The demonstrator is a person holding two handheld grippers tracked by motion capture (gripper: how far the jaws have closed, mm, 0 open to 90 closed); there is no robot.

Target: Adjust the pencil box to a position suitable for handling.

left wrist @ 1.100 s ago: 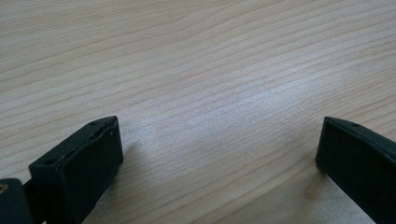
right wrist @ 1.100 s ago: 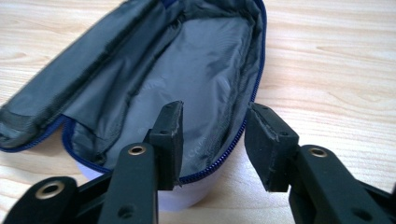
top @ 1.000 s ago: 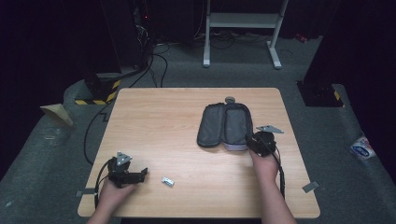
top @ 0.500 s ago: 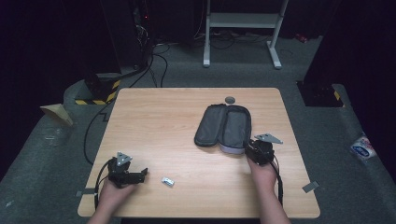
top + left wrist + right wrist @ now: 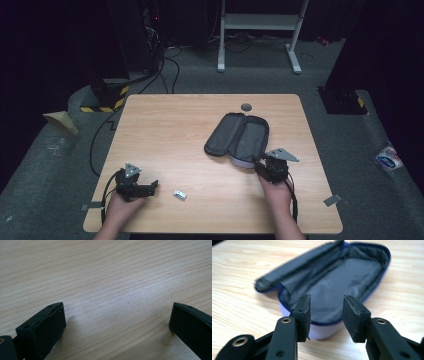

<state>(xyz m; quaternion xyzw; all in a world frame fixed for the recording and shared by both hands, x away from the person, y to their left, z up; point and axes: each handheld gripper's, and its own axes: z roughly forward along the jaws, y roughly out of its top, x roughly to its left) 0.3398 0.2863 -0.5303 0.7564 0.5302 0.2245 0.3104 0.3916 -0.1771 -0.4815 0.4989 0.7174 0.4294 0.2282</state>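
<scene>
High view: open pouch (image 5: 237,136) lies right of centre on the table (image 5: 170,130), lid folded to the left. Right gripper (image 5: 261,166) sits at the pouch's near end; left gripper (image 5: 154,185) rests near the front left edge, close to a small white object (image 5: 179,194).

Left gripper view: jaws stand wide apart over bare wood.

Right gripper view: jaws have just been opening and are partly apart, nothing between them, with the pouch rim (image 5: 325,323) just beyond them.
</scene>
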